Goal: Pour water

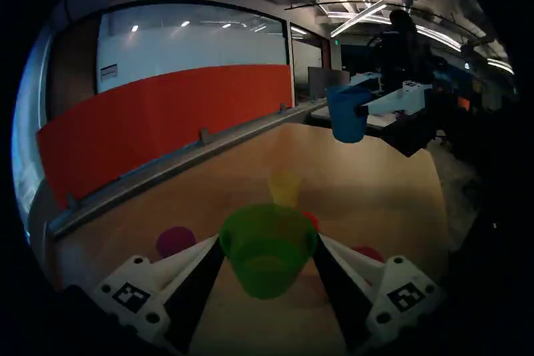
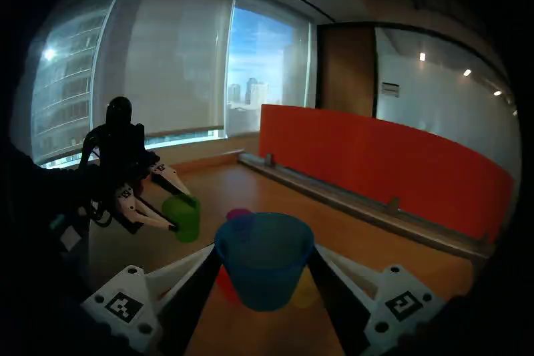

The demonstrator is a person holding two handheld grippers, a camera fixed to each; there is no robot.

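In the left gripper view my left gripper is shut on a translucent green cup, held upright above the wooden table. Farther off, a blue cup hangs in the other gripper. In the right gripper view my right gripper is shut on that blue cup, upright. To its left the left gripper grips the green cup. Whether either cup holds water is not clear.
On the table below stand a yellow cup, a magenta cup and red cups. An orange partition with a metal rail runs along the table's far edge. Large windows stand behind the left gripper.
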